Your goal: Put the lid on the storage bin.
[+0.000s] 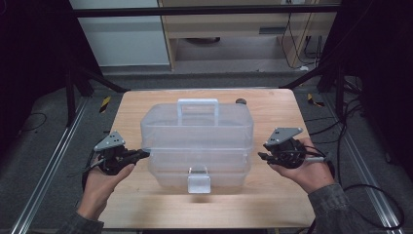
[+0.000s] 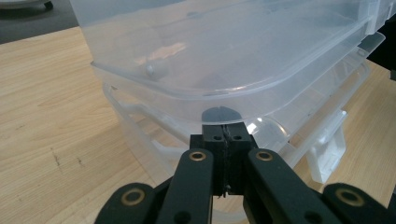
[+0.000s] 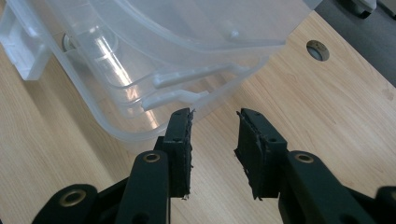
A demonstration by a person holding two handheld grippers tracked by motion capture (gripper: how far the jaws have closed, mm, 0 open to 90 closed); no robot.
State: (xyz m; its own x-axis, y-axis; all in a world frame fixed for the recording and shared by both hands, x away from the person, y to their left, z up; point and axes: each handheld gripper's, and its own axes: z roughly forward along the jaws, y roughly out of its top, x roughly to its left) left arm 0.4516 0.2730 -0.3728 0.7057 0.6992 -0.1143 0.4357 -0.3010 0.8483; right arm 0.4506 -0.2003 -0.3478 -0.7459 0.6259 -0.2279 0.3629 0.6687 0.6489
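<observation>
High view: closed left gripper (image 1: 144, 153) and spread right gripper (image 1: 262, 156) flank the box (image 1: 197, 134); next, probably grip its sides.

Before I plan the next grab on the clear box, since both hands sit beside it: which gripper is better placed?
Probably the right gripper: its jaws stand open beside the clear box, near the side ledge. The left gripper is shut at the box's edge and must open first.
</observation>
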